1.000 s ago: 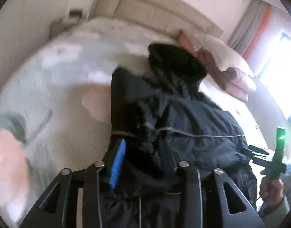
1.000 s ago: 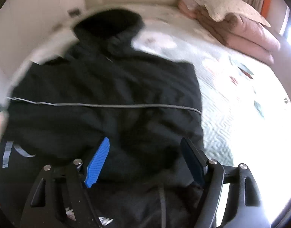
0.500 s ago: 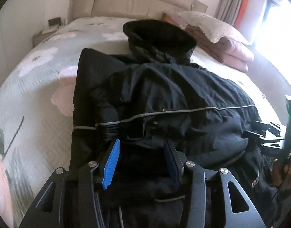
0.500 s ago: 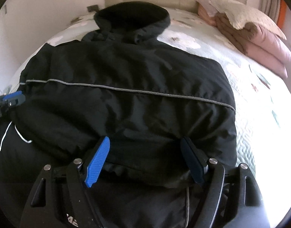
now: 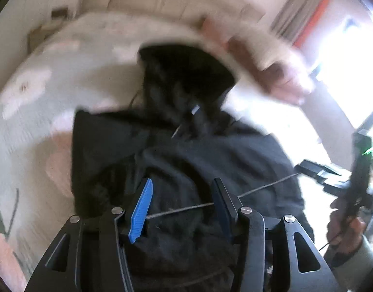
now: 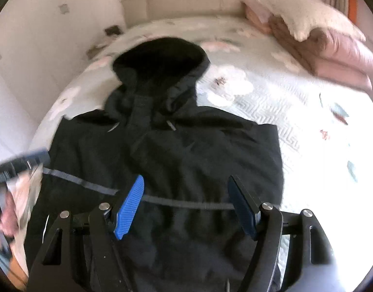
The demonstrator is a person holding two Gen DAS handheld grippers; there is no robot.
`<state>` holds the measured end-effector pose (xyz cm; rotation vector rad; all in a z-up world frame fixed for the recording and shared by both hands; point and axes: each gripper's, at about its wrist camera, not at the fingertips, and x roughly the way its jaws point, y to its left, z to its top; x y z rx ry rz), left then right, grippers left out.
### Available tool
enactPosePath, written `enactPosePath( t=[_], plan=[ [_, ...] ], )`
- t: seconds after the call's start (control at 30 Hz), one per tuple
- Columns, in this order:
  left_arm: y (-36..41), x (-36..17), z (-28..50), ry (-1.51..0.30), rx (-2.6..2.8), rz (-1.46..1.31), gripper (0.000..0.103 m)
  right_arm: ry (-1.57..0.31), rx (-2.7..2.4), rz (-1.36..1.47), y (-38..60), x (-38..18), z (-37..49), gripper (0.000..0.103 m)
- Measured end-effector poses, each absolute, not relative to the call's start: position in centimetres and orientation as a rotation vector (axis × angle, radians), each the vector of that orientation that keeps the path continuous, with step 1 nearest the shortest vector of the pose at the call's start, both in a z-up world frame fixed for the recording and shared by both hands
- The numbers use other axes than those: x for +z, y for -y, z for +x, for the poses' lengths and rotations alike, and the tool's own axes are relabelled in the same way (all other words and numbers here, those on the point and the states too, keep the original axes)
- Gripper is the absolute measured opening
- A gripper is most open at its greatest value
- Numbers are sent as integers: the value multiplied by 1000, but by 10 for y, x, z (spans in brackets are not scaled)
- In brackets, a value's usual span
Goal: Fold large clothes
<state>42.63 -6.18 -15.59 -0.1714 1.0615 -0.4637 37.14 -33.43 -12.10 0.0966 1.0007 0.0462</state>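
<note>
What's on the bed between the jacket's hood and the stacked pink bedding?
Only bare floral bedspread separates the hood of the black jacket from the folded pink bedding; the right wrist view shows it.

Black hooded jacket [image 6: 186,150], flat on bed

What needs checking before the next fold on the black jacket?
1. Black jacket lies spread on the bed: ok.
2. Hood laid out above the collar, towards the headboard: ok.
3. Left tool free of fabric: ok, its jaws have just been opening and the pads stand apart over the jacket.
4. Right tool free: ok, its jaws have just been closing a little, nothing clamped.
5. Sleeves tucked in: cannot tell.
6. Folded bedding apart from the jacket: ok.
</note>
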Motion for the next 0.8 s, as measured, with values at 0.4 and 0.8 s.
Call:
enactPosePath(
  t=[0.4, 0.8],
  plan=[
    [69, -151, 462, -1177, -490, -128, 50, -1214, 91, 55, 339, -157, 419, 65],
    [113, -126, 680, -1049, -361, -196, 51, -1001, 76, 287, 389, -115, 595, 65]
  ],
)
